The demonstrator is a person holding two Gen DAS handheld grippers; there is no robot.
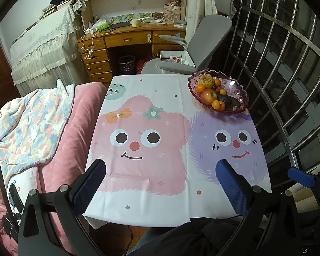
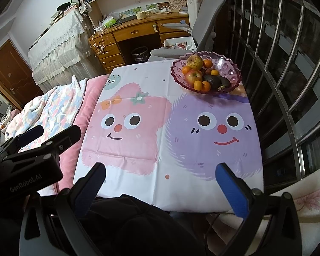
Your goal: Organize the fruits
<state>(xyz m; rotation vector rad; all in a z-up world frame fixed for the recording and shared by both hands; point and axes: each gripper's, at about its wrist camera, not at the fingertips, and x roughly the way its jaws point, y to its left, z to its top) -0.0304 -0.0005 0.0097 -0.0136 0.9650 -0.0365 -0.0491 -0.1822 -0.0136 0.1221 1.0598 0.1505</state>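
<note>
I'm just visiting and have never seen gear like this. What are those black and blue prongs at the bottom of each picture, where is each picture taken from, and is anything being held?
No robot here: a person holds a two-finger gripper in each hand, each carrying a wide-angle camera. One picture looks along the left gripper, the other along the right gripper. The prongs are their fingers. Both grippers are open and hold nothing. Ahead is a table under a cartoon cloth. At its far right corner sits a purple bowl with an apple, an avocado, oranges and other fruit.
</note>
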